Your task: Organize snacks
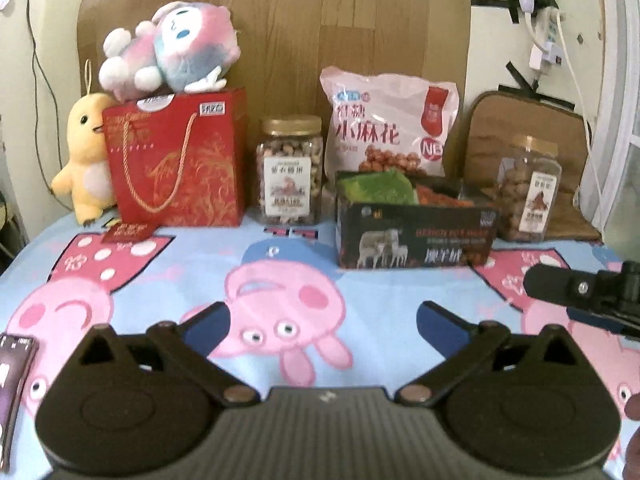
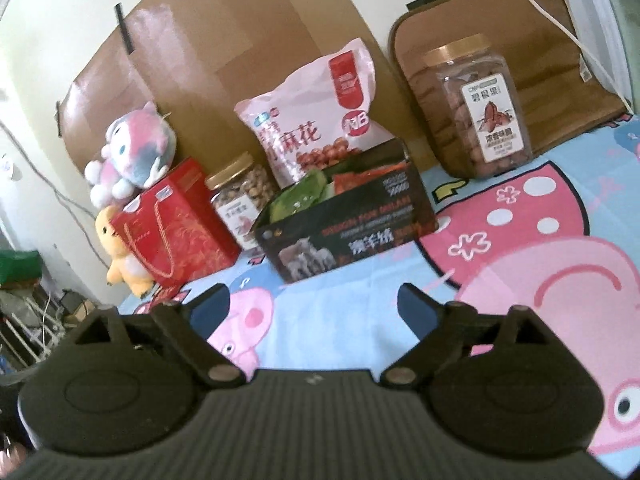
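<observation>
A black open box [image 1: 416, 242] [image 2: 348, 236] holds green and orange snack packets on the cartoon tablecloth. Behind it leans a pink snack bag [image 1: 388, 132] [image 2: 320, 120]. A gold-lidded nut jar [image 1: 291, 172] [image 2: 240, 196] stands left of the box, and a second jar [image 1: 528, 192] [image 2: 476, 112] stands to its right. My left gripper [image 1: 324, 322] hovers open over the cloth in front of the box, nothing between its fingers. My right gripper [image 2: 314, 306] is open too, empty, short of the box; in the left wrist view one of its fingers [image 1: 560, 286] shows at the right edge.
A red gift bag [image 1: 180, 164] [image 2: 176, 236] stands at the left with a pink plush toy [image 1: 172, 48] [image 2: 136, 152] on top and a yellow plush [image 1: 86, 156] [image 2: 120, 256] beside it. A dark packet [image 1: 14, 384] lies at the left edge. Brown boards lean on the wall.
</observation>
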Tool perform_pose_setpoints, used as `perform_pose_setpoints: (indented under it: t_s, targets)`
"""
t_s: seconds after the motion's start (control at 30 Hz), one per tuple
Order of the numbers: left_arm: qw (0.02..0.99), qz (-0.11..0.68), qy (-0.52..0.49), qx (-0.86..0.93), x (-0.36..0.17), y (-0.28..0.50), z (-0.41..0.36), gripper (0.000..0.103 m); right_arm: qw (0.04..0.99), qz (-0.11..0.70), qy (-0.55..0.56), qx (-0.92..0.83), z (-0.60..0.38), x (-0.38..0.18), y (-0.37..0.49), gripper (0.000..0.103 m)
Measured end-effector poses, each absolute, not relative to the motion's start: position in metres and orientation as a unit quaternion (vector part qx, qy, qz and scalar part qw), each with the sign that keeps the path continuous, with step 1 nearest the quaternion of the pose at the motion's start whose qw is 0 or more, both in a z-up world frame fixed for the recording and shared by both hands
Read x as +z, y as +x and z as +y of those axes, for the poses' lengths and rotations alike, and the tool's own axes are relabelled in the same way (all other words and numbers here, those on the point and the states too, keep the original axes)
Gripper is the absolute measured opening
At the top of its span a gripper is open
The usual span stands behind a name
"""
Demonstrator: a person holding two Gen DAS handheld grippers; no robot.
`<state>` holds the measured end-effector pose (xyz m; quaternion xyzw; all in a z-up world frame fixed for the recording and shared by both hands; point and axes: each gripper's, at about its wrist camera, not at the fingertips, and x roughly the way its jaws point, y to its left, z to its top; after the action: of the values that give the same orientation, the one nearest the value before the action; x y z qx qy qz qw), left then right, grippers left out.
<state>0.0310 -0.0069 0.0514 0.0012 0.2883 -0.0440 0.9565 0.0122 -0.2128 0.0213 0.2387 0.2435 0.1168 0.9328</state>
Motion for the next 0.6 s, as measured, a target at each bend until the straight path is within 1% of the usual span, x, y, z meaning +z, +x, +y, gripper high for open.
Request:
perform_pose_setpoints:
  t_s: [0.07,0.4,0.6]
  targets:
    - [0.954,0.296,0.006,-0.041,0.047,0.026,-0.008,0.103,0.935,0.242,0.231,0.119,-0.207,0.022,0.005,0.096]
    - [0.935,0.352,-0.001,-0.047,0.033,0.019,-0.012,0.103,0.945,0.235,0.199,0.114,-0.194,0.031,-0.010,0.096]
    - [0.942,0.332,0.017,-0.039,0.037,0.011,-0.017,0.103,0.955,0.210,0.177,0.109,-0.187,0.037,-0.021,0.096]
